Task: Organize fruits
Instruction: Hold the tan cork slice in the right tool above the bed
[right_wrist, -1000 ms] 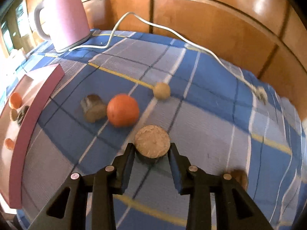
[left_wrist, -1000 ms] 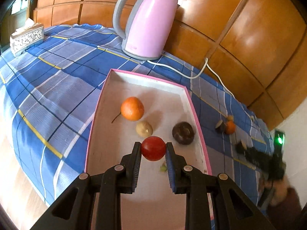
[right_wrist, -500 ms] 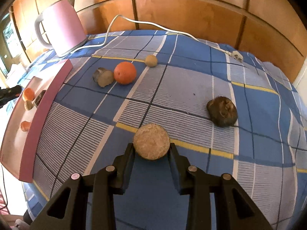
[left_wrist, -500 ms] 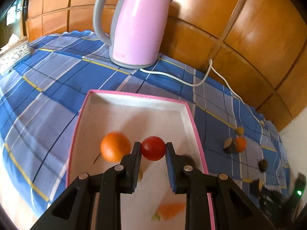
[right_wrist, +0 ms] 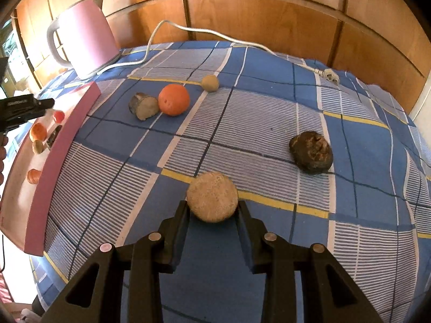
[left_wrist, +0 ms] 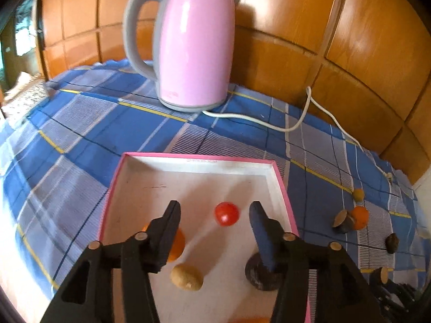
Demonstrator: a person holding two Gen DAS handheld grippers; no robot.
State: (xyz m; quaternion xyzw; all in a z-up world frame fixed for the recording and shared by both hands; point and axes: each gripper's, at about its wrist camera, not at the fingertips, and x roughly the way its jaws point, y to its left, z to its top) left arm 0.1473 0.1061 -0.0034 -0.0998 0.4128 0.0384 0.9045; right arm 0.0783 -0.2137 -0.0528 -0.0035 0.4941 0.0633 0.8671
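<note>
Release: the left hand-held gripper [left_wrist: 215,211], jaws opening, has just let the red fruit [left_wrist: 226,213] go into the pink tray [left_wrist: 280,177], at twelve o'clock of the orange [left_wrist: 176,243]; the right hand-held gripper [right_wrist: 212,210] clamps a tan fruit [right_wrist: 212,200], next to deliver.

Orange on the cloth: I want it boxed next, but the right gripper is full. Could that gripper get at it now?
Probably not yet. The right gripper is shut on a tan disc, so its jaws are taken. The cloth between it and the orange looks bare.
</note>
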